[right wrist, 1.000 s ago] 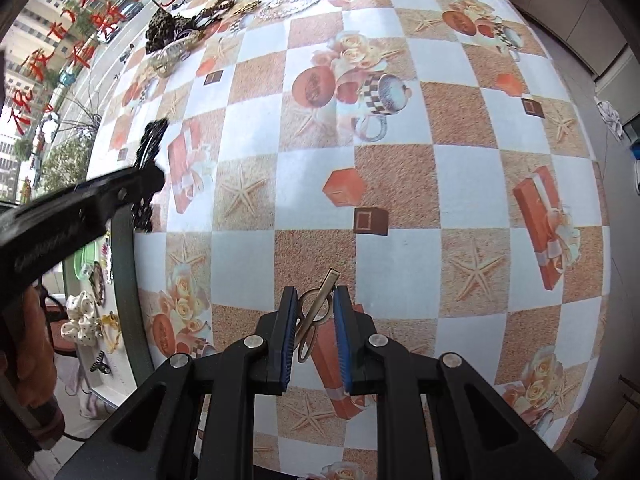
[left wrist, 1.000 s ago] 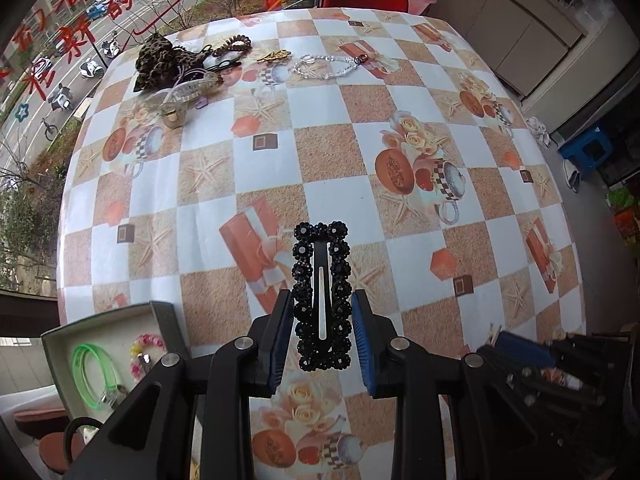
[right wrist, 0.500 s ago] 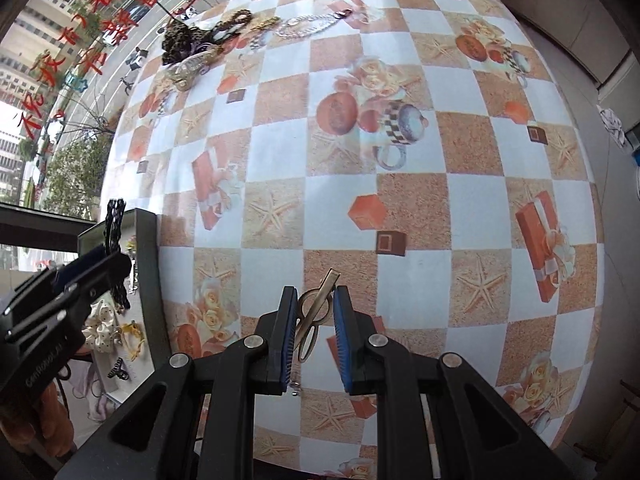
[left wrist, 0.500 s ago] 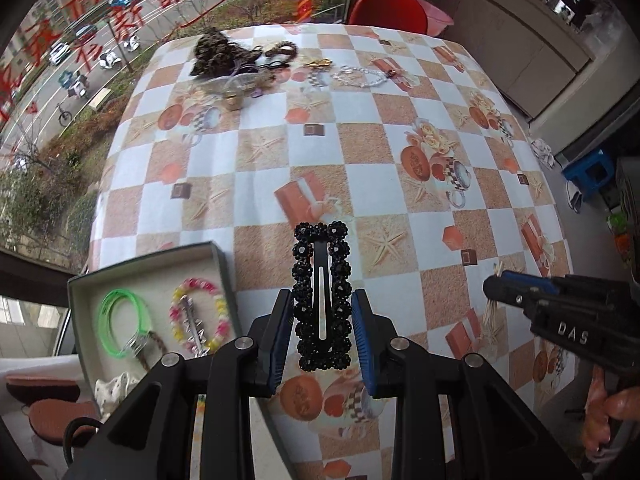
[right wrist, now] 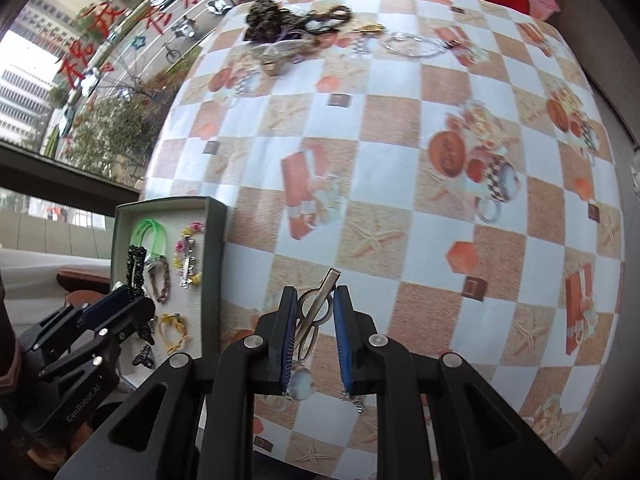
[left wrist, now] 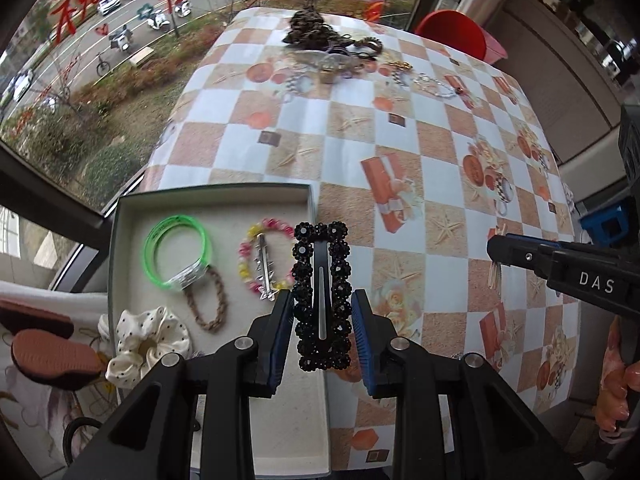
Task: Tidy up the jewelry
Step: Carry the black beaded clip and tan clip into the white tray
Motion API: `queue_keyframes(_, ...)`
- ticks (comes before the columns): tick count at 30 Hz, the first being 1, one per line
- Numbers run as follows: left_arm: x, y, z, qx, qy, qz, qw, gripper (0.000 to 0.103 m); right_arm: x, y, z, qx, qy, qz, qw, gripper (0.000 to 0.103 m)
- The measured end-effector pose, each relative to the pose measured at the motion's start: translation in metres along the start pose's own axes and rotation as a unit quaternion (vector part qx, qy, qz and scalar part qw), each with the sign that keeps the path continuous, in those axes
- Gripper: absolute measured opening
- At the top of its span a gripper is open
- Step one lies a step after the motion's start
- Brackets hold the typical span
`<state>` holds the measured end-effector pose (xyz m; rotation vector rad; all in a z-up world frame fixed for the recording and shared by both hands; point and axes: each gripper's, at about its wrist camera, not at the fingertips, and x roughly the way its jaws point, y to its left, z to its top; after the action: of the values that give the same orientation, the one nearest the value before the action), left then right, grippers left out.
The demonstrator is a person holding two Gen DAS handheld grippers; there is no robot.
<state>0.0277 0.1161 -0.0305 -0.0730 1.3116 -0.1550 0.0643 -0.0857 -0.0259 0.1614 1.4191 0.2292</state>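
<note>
My left gripper (left wrist: 322,304) is shut on a black beaded hair clip (left wrist: 322,292) and holds it above the right edge of an open jewelry box (left wrist: 216,196). The box holds a green bangle (left wrist: 176,252), a pink-yellow bead bracelet (left wrist: 264,260), a braided bracelet (left wrist: 208,304) and a white dotted scrunchie (left wrist: 148,340). My right gripper (right wrist: 314,304) is shut on a gold hair clip (right wrist: 316,312) above the table, right of the box (right wrist: 216,216). The left gripper (right wrist: 120,300) with the black clip (right wrist: 135,266) shows in the right wrist view.
A pile of hair ties, chains and clips (left wrist: 336,48) lies at the far edge of the checkered tablecloth (left wrist: 400,128). A red stool (left wrist: 452,32) stands behind the table. The right gripper (left wrist: 560,260) shows at the right of the left wrist view.
My left gripper has carried the black clip left and back, over the box's right edge. My right gripper has moved with the gold clip toward the box; both stay shut.
</note>
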Motion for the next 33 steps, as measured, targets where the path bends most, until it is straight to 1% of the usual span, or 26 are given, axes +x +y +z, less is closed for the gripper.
queue_keyframes(8,-0.002,0.028,-0.020,-0.037,0.005,0.007,0.9993,0.033,0.010,0.044,0.005,-0.049,0.014,0.018,0.999,0.020)
queue_keyframes(12,-0.006,0.047,-0.037,-0.060,0.008,0.013,0.9981,0.033,0.018,0.063,0.004,-0.071,0.023,0.027,0.997,0.020)
queue_keyframes(16,-0.009,0.068,-0.057,-0.088,0.014,0.025,0.9957,0.033,0.025,0.079,0.002,-0.091,0.033,0.039,0.995,0.020)
queue_keyframes(22,-0.011,0.093,-0.086,-0.132,0.025,0.024,0.9907,0.033,0.037,0.100,-0.007,-0.120,0.053,0.049,0.990,0.020)
queue_keyframes(27,-0.009,0.099,-0.101,-0.145,0.036,0.025,0.9885,0.033,0.046,0.113,-0.016,-0.139,0.070,0.055,0.986,0.020)
queue_keyframes(33,0.000,0.095,-0.113,-0.146,0.052,0.018,0.9878,0.033,0.059,0.123,-0.025,-0.150,0.089,0.056,0.983,0.020)
